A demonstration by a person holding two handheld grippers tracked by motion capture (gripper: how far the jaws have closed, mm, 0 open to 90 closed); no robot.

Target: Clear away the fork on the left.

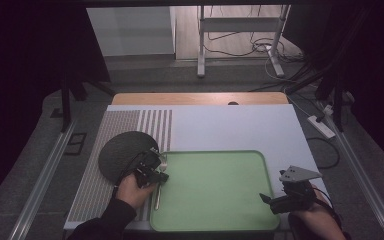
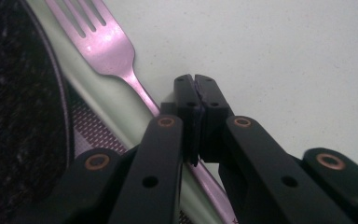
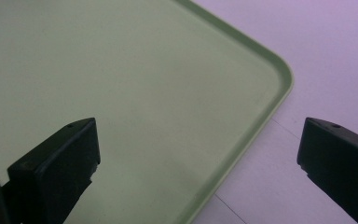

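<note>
Left gripper (image 1: 152,170) sits at the near-left edge of the green tray (image 1: 260,165), and its jaws are pressed together over the handle of the fork (image 1: 158,192); in the left gripper view the two black pads meet with almost no gap right above the thin handle (image 2: 142,95), though whether the metal is truly pinched between them or merely lies under them cannot be told for certain. That fork lies along the tray's left rim, its long axis running parallel to that rim: tines (image 2: 91,28) toward the tray's far side, beside the dark round mat (image 1: 125,152) that lies just left of the tray, and the handle end pointing back toward the person. So the fork runs forward from the gripper, and the grip falls on the handle some way behind the head. Right gripper (image 1: 280,200) hangs over the tray's near-right corner with its jaws spread wide and nothing between them; in the right gripper view they frame the tray's rounded corner (image 3: 279,70) and the pale mat beyond. Of the two, the left is plainly the one at the fork; the right lies across the whole width of the tray from it. Any lift would probably need to keep the fork level, since the head end looks the heavier.
</note>
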